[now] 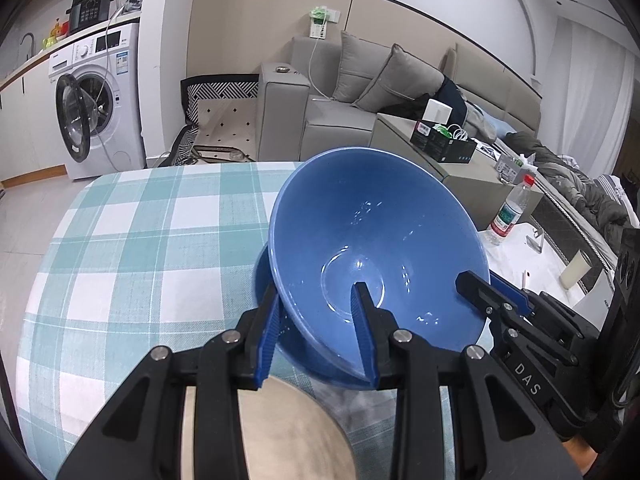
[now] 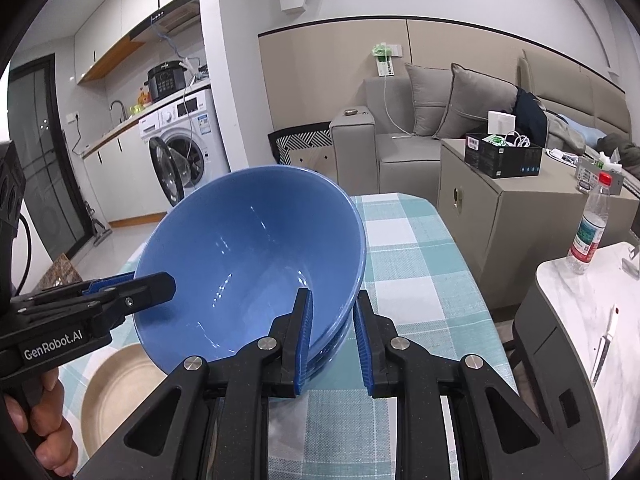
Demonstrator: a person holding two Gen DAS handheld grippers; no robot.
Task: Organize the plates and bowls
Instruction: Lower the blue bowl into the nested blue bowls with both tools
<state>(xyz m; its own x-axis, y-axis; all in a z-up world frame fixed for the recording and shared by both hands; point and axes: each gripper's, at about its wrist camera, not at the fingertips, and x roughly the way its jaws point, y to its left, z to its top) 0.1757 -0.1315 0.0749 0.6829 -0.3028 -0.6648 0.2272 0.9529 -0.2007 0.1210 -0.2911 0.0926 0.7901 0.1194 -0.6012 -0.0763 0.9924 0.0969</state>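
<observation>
Blue is showing in one bowl [image 1: 376, 248], which is hanging tilted over the checked tablecloth [image 1: 160, 224], gripped on two sides of its rim. One left gripper [image 1: 320, 336] is sitting at six o'clock in its own view, its jaws nearly closed and pinching the near rim, one finger inside the bowl and one outside. One right gripper [image 2: 332, 340] is doing the same from six o'clock in its view, jaws narrow and clamped on the rim; ridges under the rim there may be more bowls, but I cannot tell how many. Each gripper is also showing in the other's view, the right one [image 1: 476, 280] at four o'clock and the left one [image 2: 160, 282] at eight o'clock. One tan plate [image 2: 120, 392] is lying on the cloth just below the bowl, at seven o'clock in the right view. One hand [image 2: 36, 432] is holding the left grip. The cloth from nine to twelve o'clock of the bowl is lying bare up to its far edge. One water bottle [image 2: 590, 228] is standing on a marble side table [image 2: 576, 300] at three o'clock, well apart from the cloth's right edge.
</observation>
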